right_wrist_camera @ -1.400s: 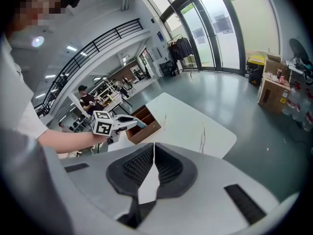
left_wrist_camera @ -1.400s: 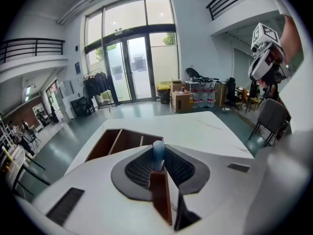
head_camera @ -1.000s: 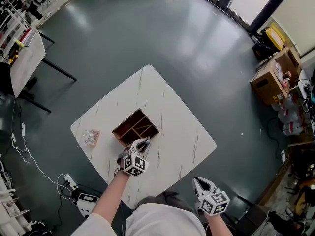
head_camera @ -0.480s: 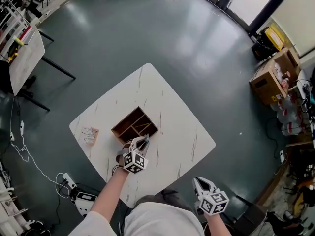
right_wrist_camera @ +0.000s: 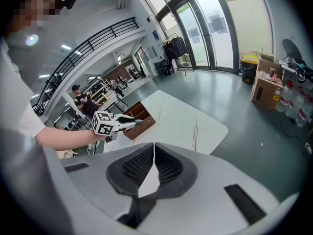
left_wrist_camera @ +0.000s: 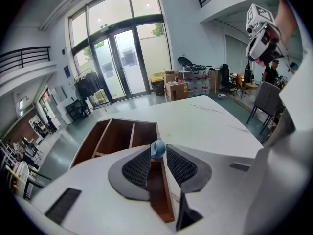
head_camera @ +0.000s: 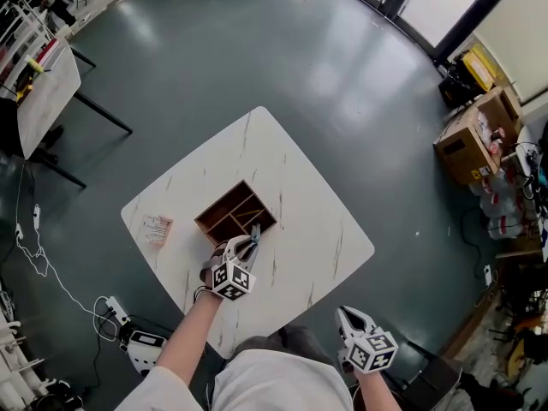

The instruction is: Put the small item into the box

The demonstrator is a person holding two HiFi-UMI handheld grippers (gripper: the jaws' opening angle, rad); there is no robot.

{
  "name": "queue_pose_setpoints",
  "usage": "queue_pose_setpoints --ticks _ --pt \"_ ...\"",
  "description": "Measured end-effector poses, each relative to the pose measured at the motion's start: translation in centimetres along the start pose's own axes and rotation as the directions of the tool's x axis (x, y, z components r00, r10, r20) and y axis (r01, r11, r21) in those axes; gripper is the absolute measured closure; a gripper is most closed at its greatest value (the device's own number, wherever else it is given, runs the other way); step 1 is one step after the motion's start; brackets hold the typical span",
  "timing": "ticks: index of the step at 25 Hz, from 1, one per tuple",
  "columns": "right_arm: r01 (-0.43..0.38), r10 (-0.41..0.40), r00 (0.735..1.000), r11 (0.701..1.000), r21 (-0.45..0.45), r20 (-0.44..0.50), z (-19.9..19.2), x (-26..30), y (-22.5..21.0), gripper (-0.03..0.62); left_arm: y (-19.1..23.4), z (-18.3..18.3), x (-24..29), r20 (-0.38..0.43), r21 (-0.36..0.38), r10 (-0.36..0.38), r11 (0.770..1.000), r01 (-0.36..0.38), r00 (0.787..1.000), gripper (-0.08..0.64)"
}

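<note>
1. Left gripper (head_camera: 250, 240): I hold it over the white table (head_camera: 318, 197), jaws pointing at the wooden box (head_camera: 224, 209). In the left gripper view, the jaws of the left gripper (left_wrist_camera: 157, 156) are clamped on the small item (left_wrist_camera: 157, 149), a rounded blue piece pinched at the very tips of the pads (left_wrist_camera: 137, 168).

2. Location of the small item: in the head view it shows as a blue speck (head_camera: 255, 229) at the jaw tips, over the near edge of the box. In the left gripper view it hangs above a narrow compartment that runs along the right wall of the box (left_wrist_camera: 115, 137). It is in the jaws, not yet lying in the box. I cannot tell whether it touches the box wall.

3. Box: open-topped, brown, split by dividers into several compartments. It stands near the middle of the table.

4. Right gripper (head_camera: 345, 315): I hold it off the table's near edge, close to my body and well apart from the box. In the right gripper view the jaws of the right gripper (right_wrist_camera: 152, 150) are pressed together with nothing between them.

5. Other items: a small printed packet (head_camera: 157, 229) lies flat on the table, left of the box and apart from it.
</note>
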State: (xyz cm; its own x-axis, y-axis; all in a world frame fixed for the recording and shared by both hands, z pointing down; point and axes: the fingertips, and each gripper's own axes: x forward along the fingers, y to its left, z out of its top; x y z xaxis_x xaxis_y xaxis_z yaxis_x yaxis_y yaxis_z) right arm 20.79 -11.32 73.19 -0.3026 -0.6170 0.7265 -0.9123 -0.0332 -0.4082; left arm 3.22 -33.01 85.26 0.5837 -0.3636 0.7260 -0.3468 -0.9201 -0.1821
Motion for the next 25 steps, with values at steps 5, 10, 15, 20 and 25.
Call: queue_pose_setpoints --ticks 5,10,15,20,25 --pt "0.000 0.000 1.000 1.000 -0.014 0.024 0.2 -0.5 0.7 0.565 -0.1 0.3 -1.7 0.032 -0.027 0.016 1.000 -0.015 0.999 0.453" --pt "0.003 -0.001 0.998 1.000 -0.030 0.060 0.5 -1.5 0.9 0.565 -0.5 1.2 -4.1 0.074 -0.061 0.039 0.998 -0.034 0.996 0.454" --pt "-0.006 0.011 0.995 0.999 -0.052 0.099 0.9 -3.0 1.1 0.566 -2.3 2.2 -7.6 0.113 -0.134 0.044 0.991 -0.028 0.993 0.483" --pt "-0.035 0.046 0.988 0.997 -0.073 0.146 0.6 -4.6 1.4 0.566 -4.5 2.9 -10.7 0.129 -0.173 0.085 0.983 -0.062 0.988 0.523" --pt "-0.073 0.087 0.980 0.994 -0.084 0.179 -1.4 -7.6 1.6 0.566 -8.2 2.8 -14.0 0.119 -0.234 0.128 0.967 -0.098 0.985 0.537"
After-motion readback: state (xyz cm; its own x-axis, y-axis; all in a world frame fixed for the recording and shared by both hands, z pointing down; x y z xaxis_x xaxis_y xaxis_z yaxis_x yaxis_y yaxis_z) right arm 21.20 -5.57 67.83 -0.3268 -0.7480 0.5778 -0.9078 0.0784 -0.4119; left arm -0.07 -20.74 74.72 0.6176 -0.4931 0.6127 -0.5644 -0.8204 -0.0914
